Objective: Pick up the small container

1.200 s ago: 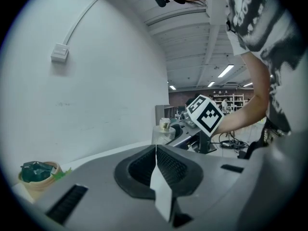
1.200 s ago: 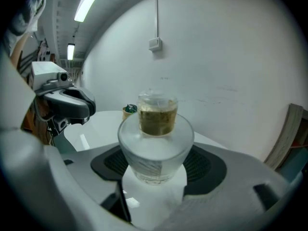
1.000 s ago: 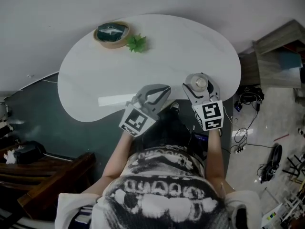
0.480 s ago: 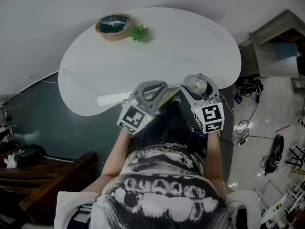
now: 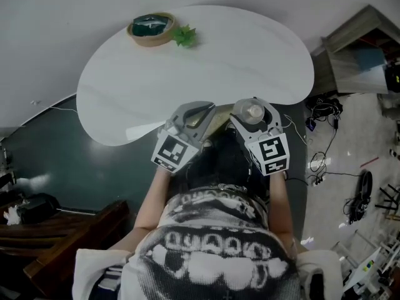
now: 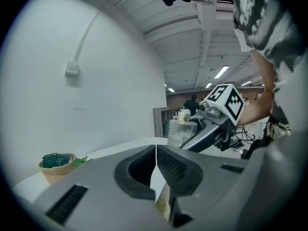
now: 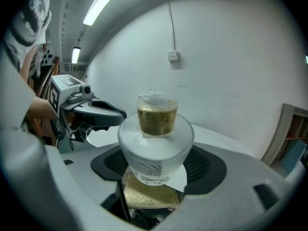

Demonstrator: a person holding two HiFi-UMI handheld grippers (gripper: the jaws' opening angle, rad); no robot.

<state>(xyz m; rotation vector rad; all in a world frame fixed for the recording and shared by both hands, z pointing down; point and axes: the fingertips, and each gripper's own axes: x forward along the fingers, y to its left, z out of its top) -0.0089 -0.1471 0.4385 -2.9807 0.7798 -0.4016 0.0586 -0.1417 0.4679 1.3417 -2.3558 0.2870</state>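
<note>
Head view: the right claw (image 5: 252,107), with the small container (image 5: 254,112), has slid closer to the left claw (image 5: 201,112) over the counter's (image 5: 187,67) near edge. A bowl (image 5: 150,29) sits way off at the far side.
Left gripper view: jaws pressed together, nothing between them.
Right gripper view: jaws clamped on the container's lower part.

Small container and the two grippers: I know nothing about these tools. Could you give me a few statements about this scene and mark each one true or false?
1. The right gripper is shut on the container. True.
2. The left gripper is wide open. False: its jaws are together with nothing between them.
3. A basket sits at the far side of the table. True.
4. The plant lies beside the container. False: it lies beside the basket, across the table.
</note>
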